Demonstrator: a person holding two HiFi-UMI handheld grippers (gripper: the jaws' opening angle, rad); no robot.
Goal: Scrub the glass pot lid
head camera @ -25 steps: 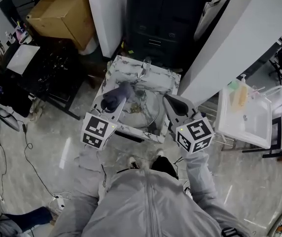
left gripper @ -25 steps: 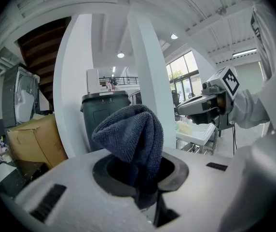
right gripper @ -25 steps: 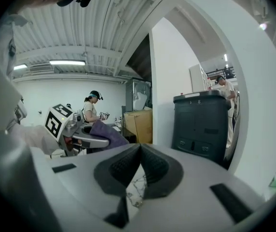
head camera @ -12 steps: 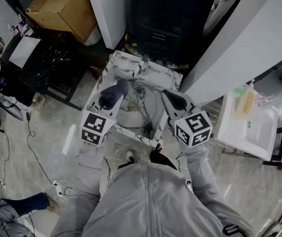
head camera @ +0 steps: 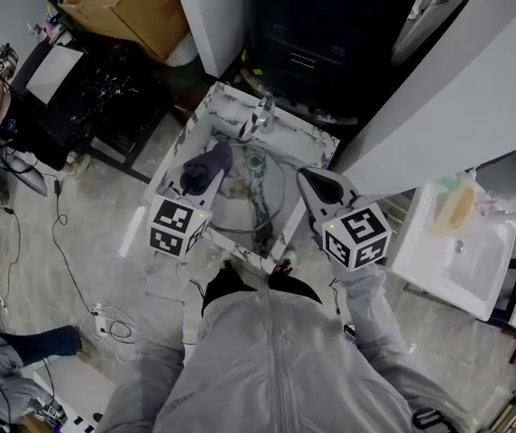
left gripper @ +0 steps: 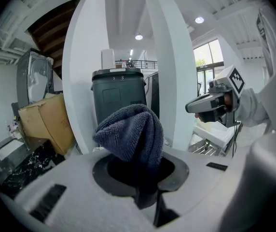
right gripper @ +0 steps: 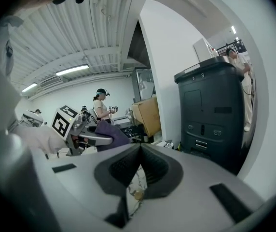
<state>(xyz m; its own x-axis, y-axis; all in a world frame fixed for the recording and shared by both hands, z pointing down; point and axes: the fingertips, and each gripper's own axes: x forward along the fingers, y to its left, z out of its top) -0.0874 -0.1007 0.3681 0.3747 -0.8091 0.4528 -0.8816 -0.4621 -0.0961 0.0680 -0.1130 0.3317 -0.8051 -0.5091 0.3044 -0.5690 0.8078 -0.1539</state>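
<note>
The glass pot lid (head camera: 274, 209) lies in the marbled sink basin (head camera: 206, 108), its round rim showing between my two grippers. My left gripper (head camera: 200, 177) hangs over the basin's left side, shut on a dark blue microfibre cloth (head camera: 211, 161) that bulges from the jaws (left gripper: 132, 132). My right gripper (head camera: 307, 179) is over the basin's right edge, jaws shut with nothing between them (right gripper: 138, 153). Each gripper shows in the other's view: the right gripper (left gripper: 210, 105) and the left gripper (right gripper: 87, 137) with the cloth (right gripper: 110, 133).
A faucet (head camera: 260, 115) stands at the basin's far rim. Behind it is a black bin (head camera: 330, 34), with a white column (head camera: 208, 7) and a cardboard box (head camera: 123, 7) to the left. A white washbasin (head camera: 461, 233) sits at the right. Cables trail on the floor at left.
The head view has drifted, so the sink sits a little higher and more to the right in frame. Both grippers hold their places over the basin, the cloth still gripped.
</note>
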